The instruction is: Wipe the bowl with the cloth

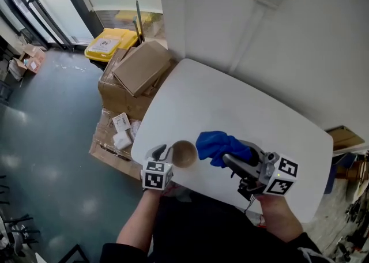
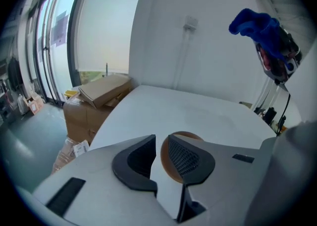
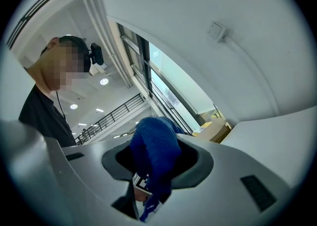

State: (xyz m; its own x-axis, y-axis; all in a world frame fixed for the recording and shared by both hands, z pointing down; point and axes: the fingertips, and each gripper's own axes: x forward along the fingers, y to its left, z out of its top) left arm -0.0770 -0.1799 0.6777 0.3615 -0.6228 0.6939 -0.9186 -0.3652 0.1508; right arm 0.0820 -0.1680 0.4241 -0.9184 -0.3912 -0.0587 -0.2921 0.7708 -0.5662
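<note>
White bench (image 1: 230, 100) pushed up against a white wall (image 1: 288, 48), dark glossy floor (image 1: 52, 141) off to the side. From the head view there's a pile of cardboard boxes (image 1: 135, 77) at about 10 o'clock from the bench, with a yellow bin (image 1: 109, 42) behind them.

The bowl (image 1: 184, 154) is a small brown one, sitting upright on the bench right at the near edge, roughly 7 o'clock from the bench's middle. The left gripper (image 2: 160, 143) is just beside it at the bowl's 8 o'clock. Its jaws are apart and not pressing on anything; in the left gripper view the bowl shows through the gap and behind the right-hand jaw.

The cloth (image 1: 219, 145) is blue and bunched up, off the bench, at the bowl's 3 o'clock and close to it without touching. The right gripper (image 3: 157, 158) has its jaws clamped on it, and in the right gripper view the cloth bulges out over the top and hangs down between them.
</note>
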